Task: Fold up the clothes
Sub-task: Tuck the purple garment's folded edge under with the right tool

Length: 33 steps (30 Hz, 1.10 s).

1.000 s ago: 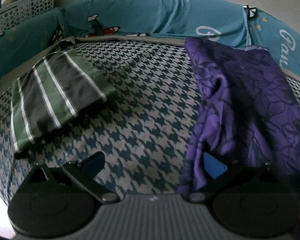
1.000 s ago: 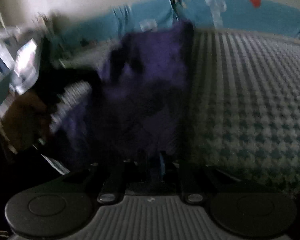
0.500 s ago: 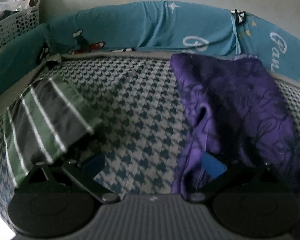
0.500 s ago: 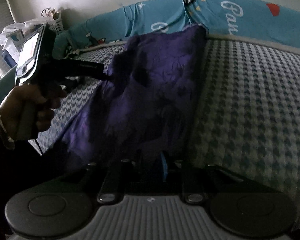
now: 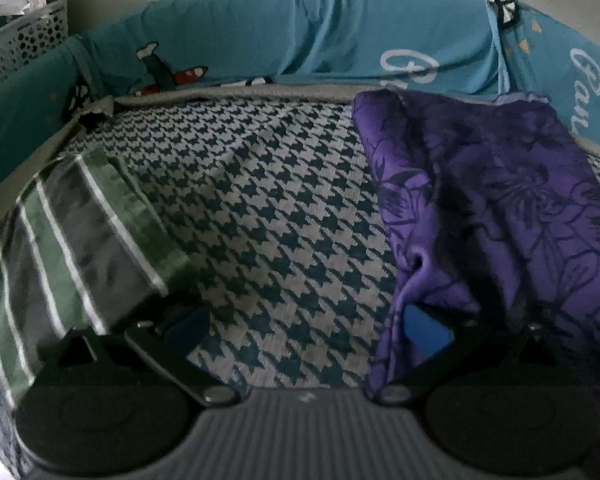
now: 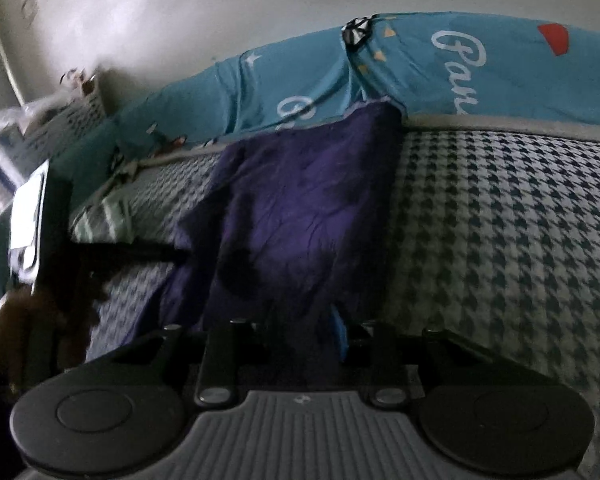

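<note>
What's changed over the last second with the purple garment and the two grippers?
The right gripper has pulled back along the purple garment and its jaws are opening, cloth still between them. The left gripper drifted sideways, so the folded striped garment now sits closer to its finger; its jaws stayed wide open. Both garments still lie on the houndstooth mattress.

You have a bed cover (image 5: 268, 216) in a dark blue and white houndstooth check spread under everything, with a pale grey piping (image 5: 260, 92) along its far edge. Behind it runs a teal bumper cushion (image 5: 284, 32) printed with white script lettering, stars and a small red shape. At the far left a white perforated basket (image 5: 28, 40) stands against the pale wall (image 6: 180, 20), stuffed with bags.
</note>
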Motion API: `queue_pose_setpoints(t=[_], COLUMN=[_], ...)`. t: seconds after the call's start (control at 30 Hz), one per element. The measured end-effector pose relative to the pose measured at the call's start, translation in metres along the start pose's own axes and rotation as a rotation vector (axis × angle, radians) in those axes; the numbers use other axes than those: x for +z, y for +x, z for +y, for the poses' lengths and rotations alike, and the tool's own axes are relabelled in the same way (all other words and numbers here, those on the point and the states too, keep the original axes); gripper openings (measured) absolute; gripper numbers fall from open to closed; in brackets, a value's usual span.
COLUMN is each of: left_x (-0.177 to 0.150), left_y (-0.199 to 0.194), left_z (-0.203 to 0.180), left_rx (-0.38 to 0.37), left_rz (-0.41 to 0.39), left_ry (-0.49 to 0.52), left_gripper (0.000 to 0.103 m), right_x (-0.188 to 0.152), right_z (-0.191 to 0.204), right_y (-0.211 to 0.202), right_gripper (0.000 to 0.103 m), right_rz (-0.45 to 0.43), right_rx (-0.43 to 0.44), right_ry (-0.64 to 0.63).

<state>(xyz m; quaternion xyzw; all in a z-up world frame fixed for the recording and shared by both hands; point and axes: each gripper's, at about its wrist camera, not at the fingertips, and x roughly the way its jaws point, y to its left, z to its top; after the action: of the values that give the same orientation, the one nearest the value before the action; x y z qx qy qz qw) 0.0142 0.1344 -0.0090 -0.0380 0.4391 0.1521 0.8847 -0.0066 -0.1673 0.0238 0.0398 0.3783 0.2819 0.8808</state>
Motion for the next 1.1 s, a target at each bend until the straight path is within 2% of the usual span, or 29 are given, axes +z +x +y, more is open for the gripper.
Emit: queue_pose_setpoints(t=[0.27,0.4,0.7,0.9,1.1], left_x=[0.006,0.006,0.006,0.006,0.006], left_y=[0.019,0.018,0.016,0.015,0.017], left_z=[-0.001,-0.002,-0.006,-0.005,-0.001], left_rx=[-0.014,-0.008,0.011,0.009,-0.01], left_rz=[0.042,0.051,0.042,0.048,0.057], left_ry=[0.0,0.001,0.016,0.008,-0.011], left_gripper=[0.103,0.103,0.103,0.103,0.103], right_x=[0.039,0.055,0.081,0.097,0.1], right_z=[-0.028,-0.04,-0.073,-0.094,-0.116], right_y=[0.042,0.059,0.096,0.117,0.143], right_gripper=[0.041,0.051,0.068,0.072,0.073], right_rz=[-0.049,-0.09,-0.15,-0.164,-0.128], right_rx=[-0.031,-0.042,-0.009,0.042,0.099], right_ry=[0.082,0.116,0.255,0.354,0.468])
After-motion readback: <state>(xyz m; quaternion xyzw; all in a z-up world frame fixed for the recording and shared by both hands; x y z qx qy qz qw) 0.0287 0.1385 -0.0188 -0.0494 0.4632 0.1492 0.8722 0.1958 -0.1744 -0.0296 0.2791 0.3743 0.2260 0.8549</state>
